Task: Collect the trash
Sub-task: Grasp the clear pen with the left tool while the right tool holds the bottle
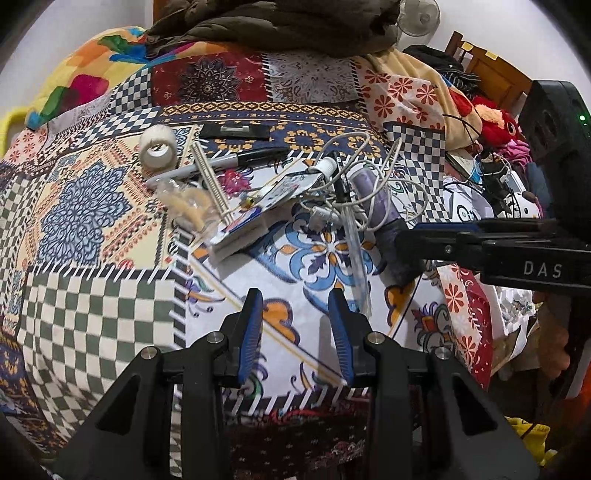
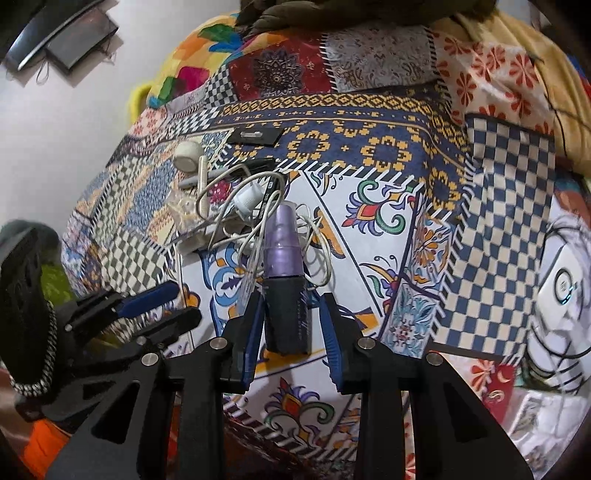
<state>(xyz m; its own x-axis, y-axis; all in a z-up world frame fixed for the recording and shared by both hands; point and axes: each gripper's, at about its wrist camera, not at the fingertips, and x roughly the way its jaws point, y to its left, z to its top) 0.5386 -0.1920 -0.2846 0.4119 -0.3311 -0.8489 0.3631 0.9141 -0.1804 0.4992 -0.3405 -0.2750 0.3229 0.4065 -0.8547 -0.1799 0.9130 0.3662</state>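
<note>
A purple bottle (image 2: 283, 240) with a dark lower half lies on the patterned bedspread (image 2: 369, 221), tangled in a white cable (image 2: 255, 192). My right gripper (image 2: 291, 306) straddles its dark end; the left pad brushes it and a slim gap shows on the right. In the left wrist view the bottle (image 1: 371, 192) and the right gripper (image 1: 400, 236) sit at the right. My left gripper (image 1: 295, 314) hovers open over bare bedspread, nothing between its fingers; it appears at the left (image 2: 186, 302) in the right wrist view. A crumpled clear wrapper (image 1: 184, 205) lies further left.
Around the cable (image 1: 354, 177) lie a tape roll (image 1: 157, 151), a black marker (image 1: 240, 158), a comb (image 1: 212, 181), a small box (image 1: 251, 221) and a clear pen (image 1: 354, 254). Blankets and clothes are heaped at the back (image 1: 277, 26); toys and clutter crowd the right (image 1: 495, 122).
</note>
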